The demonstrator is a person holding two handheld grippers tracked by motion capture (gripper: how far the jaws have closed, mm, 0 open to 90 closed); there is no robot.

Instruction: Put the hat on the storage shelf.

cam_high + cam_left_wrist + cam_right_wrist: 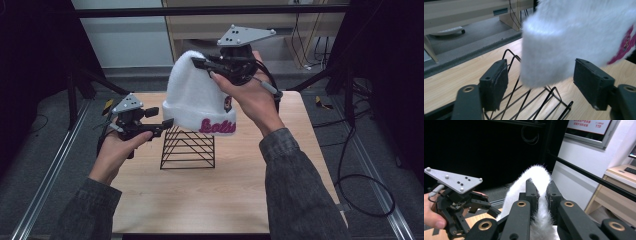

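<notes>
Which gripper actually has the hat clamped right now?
The right gripper: its jaws are pinched shut on the crown of the white hat. The left gripper is open, its pads on either side of the hat's cuff.

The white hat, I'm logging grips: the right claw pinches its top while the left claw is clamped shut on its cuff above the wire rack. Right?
Not quite. The left claw is open: in the left gripper view its jaws stand apart on either side of the white hat's cuff. The right claw does pinch the top, above the wire rack.
</notes>
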